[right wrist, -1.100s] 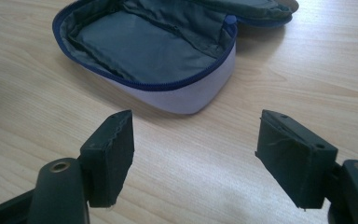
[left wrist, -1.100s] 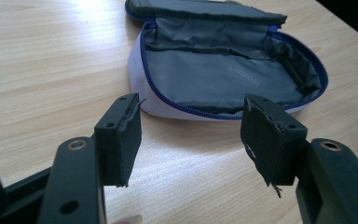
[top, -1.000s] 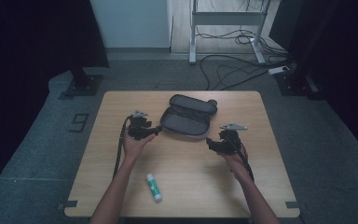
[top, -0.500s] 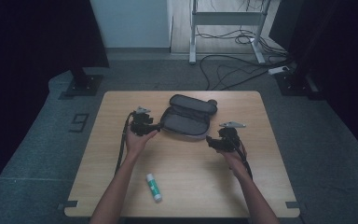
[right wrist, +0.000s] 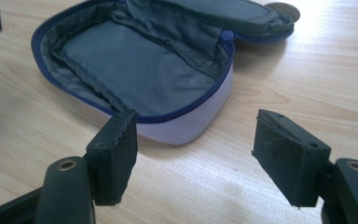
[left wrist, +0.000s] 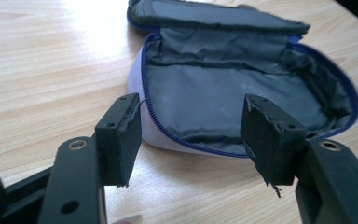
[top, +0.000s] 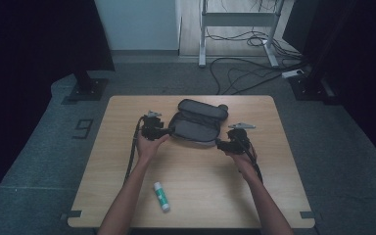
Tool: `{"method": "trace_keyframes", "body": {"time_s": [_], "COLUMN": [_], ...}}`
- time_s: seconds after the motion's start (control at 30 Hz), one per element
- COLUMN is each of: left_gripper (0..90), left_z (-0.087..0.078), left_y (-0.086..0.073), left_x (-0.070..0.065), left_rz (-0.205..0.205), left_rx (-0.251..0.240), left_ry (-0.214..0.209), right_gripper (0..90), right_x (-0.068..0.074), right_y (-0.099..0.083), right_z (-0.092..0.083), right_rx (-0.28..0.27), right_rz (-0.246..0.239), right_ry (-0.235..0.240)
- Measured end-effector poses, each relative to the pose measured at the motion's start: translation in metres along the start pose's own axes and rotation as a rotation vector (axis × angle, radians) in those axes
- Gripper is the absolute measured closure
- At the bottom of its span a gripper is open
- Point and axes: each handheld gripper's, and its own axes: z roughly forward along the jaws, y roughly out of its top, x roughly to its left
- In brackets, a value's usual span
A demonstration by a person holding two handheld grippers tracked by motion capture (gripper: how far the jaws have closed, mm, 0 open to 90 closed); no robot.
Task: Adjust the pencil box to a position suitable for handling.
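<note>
A dark fabric pouch with a blue zipper lies unzipped and spread flat on the wooden table, grey lining up. My left gripper stands open at the pouch's left end. In the left gripper view, the gripper has its jaws wide apart, just short of the near rim of the pouch, with nothing between them. My right gripper is open at the pouch's front right corner. In the right gripper view, the gripper has its left pad level with the pale side wall of the pouch; I cannot tell whether it touches.
A white and green glue stick lies near the table's front edge, between the person's forearms. A small round dark thing sits behind the pouch's far right end. Cables trail on the floor beyond the table.
The left gripper has edged slightly right, nearer the pouch's left end. The right hand and the pouch have barely moved.
</note>
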Motion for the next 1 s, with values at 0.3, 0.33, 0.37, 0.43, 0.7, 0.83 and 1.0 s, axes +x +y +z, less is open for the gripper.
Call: {"method": "trace_keyframes", "body": {"time_s": [0.3, 0.33, 0.37, 0.43, 0.7, 0.83, 1.0], "left_gripper": [39.1, 39.1, 39.1, 39.1, 38.4, 38.5, 38.3], "left_z": [0.020, 0.022, 0.023, 0.024, 0.027, 0.028, 0.037], "left_y": [-0.007, -0.007, -0.008, -0.008, -0.001, 0.003, 0.001], "left_x": [0.012, 0.013, 0.014, 0.015, 0.015, 0.012, 0.016], "left_rz": [-0.016, -0.017, -0.020, -0.020, -0.018, -0.017, -0.024], "left_rx": [0.045, 0.048, 0.047, 0.046, 0.053, 0.032, 0.068], "left_ry": [0.026, 0.029, 0.031, 0.034, 0.044, 0.034, 0.046], "right_gripper": [31.4, 31.4, 31.4, 31.5, 31.6, 31.5, 31.7], "right_x": [-0.003, -0.003, -0.002, -0.002, -0.001, -0.001, -0.002], "right_y": [0.002, 0.002, 0.002, 0.002, 0.002, 0.001, 0.001], "right_z": [0.010, 0.011, 0.012, 0.012, 0.013, 0.013, 0.014], "right_rx": [0.008, 0.011, 0.011, 0.011, 0.012, 0.017, 0.020], "right_rz": [0.000, 0.001, 0.001, 0.001, -0.013, -0.013, -0.021], "right_ry": [-0.005, -0.005, -0.004, -0.004, -0.008, -0.012, -0.015]}}
